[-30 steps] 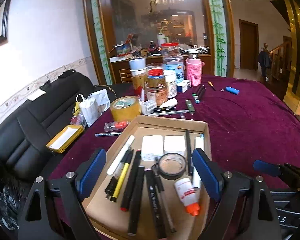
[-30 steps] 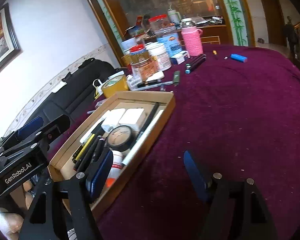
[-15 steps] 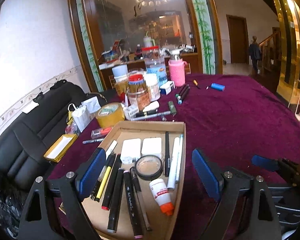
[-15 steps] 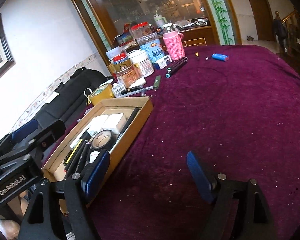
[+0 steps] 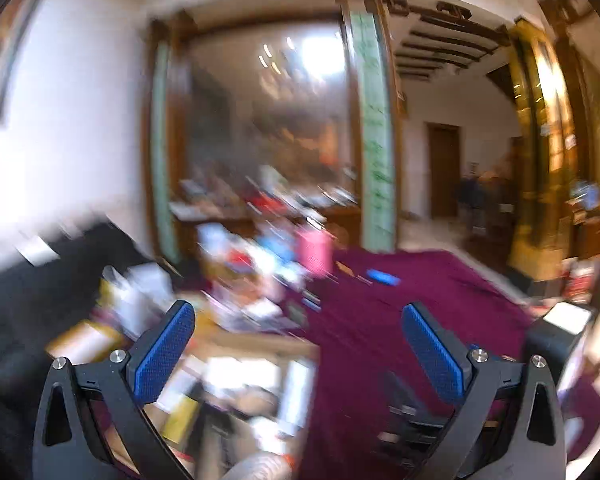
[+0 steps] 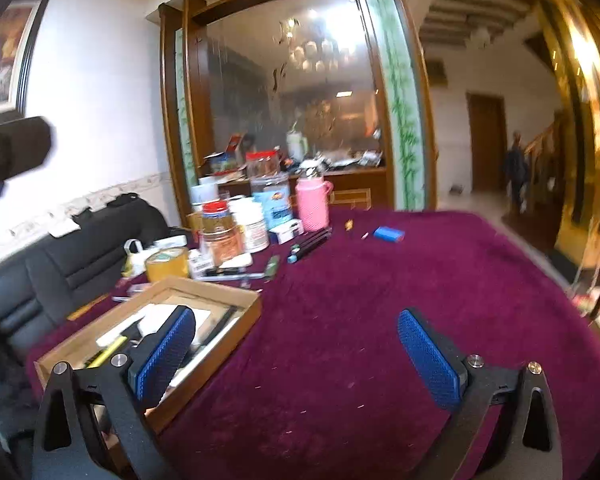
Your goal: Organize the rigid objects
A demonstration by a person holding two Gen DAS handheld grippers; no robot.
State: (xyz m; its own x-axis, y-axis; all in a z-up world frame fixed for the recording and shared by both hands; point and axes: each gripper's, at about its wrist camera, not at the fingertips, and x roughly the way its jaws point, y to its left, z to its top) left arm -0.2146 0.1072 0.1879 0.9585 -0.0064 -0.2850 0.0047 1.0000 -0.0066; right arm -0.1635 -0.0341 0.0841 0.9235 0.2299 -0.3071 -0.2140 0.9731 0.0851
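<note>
With both grippers, left (image 5: 298, 354) and right (image 6: 296, 350), opening empty, next pick the blue rectangular block (image 6: 388, 234) at one o'clock for the shallow cardboard tray (image 6: 220, 354).

A shallow brown cardboard tray (image 6: 220, 294) lies flat at the near left of the maroon-cloth counter (image 6: 380, 320), holding white blocks and dark pens laid lengthwise. Beyond it, dark markers (image 6: 310, 242) lie together, and a blue rectangular block (image 6: 389, 234) lies far right of them.
</note>
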